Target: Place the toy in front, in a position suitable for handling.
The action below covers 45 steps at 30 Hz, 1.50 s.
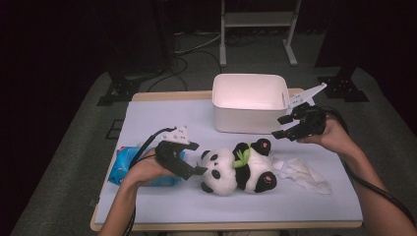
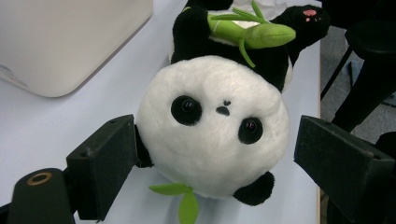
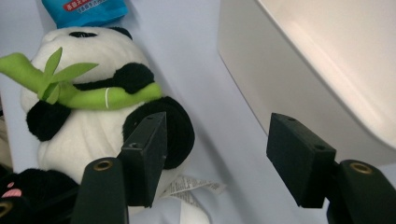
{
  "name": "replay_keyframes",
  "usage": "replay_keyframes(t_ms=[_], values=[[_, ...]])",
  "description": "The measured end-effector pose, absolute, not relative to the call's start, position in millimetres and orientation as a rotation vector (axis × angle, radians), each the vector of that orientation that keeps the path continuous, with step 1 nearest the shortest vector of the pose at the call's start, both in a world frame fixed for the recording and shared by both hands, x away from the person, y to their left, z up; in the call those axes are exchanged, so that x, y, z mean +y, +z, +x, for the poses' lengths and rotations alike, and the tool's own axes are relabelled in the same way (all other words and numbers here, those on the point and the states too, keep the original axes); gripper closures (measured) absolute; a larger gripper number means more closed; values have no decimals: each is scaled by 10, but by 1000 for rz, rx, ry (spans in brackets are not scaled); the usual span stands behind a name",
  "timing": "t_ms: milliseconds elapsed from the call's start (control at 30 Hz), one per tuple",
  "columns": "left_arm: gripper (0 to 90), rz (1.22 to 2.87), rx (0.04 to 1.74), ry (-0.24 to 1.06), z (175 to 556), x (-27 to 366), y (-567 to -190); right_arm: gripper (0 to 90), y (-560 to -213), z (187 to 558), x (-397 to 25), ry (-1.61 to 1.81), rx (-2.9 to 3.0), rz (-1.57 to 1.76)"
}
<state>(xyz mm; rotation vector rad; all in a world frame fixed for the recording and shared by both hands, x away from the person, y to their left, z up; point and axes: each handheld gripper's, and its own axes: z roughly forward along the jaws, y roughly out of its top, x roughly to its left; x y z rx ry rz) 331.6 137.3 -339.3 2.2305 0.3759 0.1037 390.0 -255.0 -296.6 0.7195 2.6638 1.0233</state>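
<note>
While your left gripper sits at the panda's head, its jaws stand wide apart on either side of that head and grip nothing; in the left gripper view one jaw just meets the fur at 9 o'clock, the other stands clear at 3 o'clock. You have one plush panda lying on its back near the middle of the light blue mat, head toward 9 o'clock, feet toward 3 o'clock, one green bamboo stalk across its chest. Your right gripper hovers at 1 o'clock from the panda, just beside the front wall of the bin, jaws apart and empty. Count on the mat: one white bin at 12 o'clock from the panda, one blue packet at 9 o'clock partly under your left hand, one crumpled white tissue at 3 o'clock. In the right gripper view one white sewn label shows under the panda.
</note>
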Motion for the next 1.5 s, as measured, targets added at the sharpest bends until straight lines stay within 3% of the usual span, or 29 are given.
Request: replay_keyframes(t_ms=[767,1500], values=[[104,2236,422,128,3309,1498,-3488,380,-2745,4400,-2156,951,2706,622],[96,2236,448,116,3286,1550,-3535,431,-2940,4863,-1744,880,2748,580]])
